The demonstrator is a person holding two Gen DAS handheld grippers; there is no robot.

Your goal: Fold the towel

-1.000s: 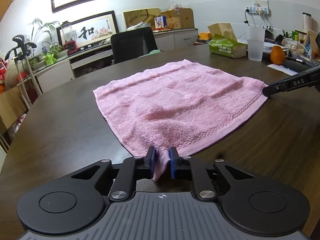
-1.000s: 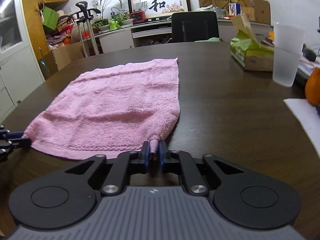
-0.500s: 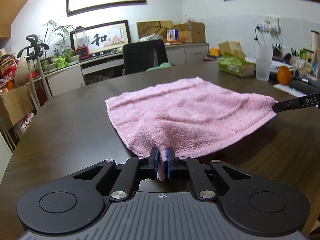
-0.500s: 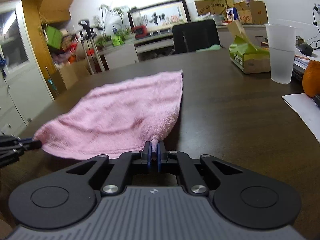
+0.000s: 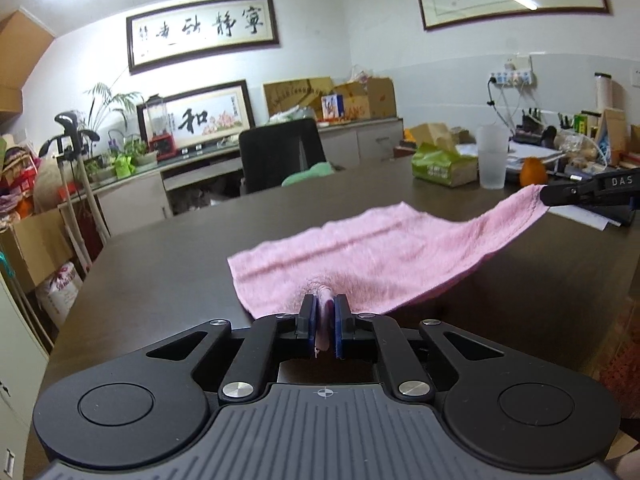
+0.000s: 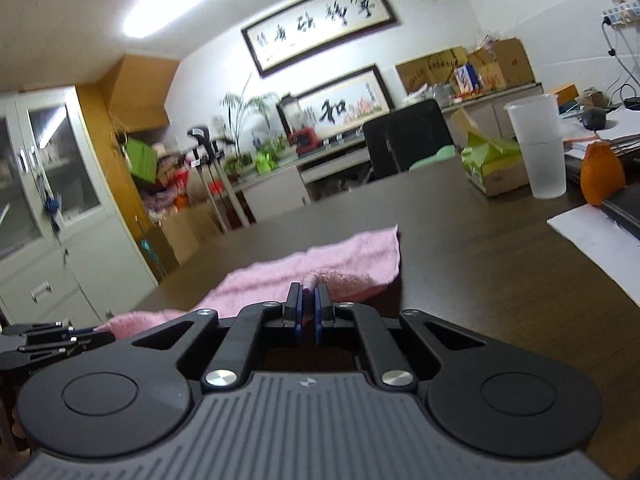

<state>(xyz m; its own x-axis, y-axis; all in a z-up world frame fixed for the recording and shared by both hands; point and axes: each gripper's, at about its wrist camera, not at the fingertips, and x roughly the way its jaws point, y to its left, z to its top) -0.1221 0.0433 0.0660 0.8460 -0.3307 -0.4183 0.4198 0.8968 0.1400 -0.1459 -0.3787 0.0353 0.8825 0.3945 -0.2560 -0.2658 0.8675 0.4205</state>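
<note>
Pink terry cloth is filling the middle of both views: one towel [image 5: 372,256] is lying partly on the dark wooden table [image 5: 168,256], its near edge raised off the surface. The left gripper [image 5: 324,322] is pinching one near corner between its blue pads, clamped tight on the fabric, with the towel spreading away directly ahead of it. The right gripper [image 6: 307,310] is gripping the other near corner the same way, its pads pressed narrowly around a fold of cloth, and its black tip [image 5: 576,194] is showing at the right edge of the left wrist view, holding that corner up above the table.

Part of the towel's near edge is sitting hidden behind each gripper body, and the right wrist view is blurred, so the far edge is hard to make out. The left gripper [image 6: 48,338] is only partly showing there.

Two grippers are working on one towel. Beyond it are standing one translucent cup [image 6: 538,146], one green tissue box [image 5: 444,162] and one black chair [image 5: 280,152].
</note>
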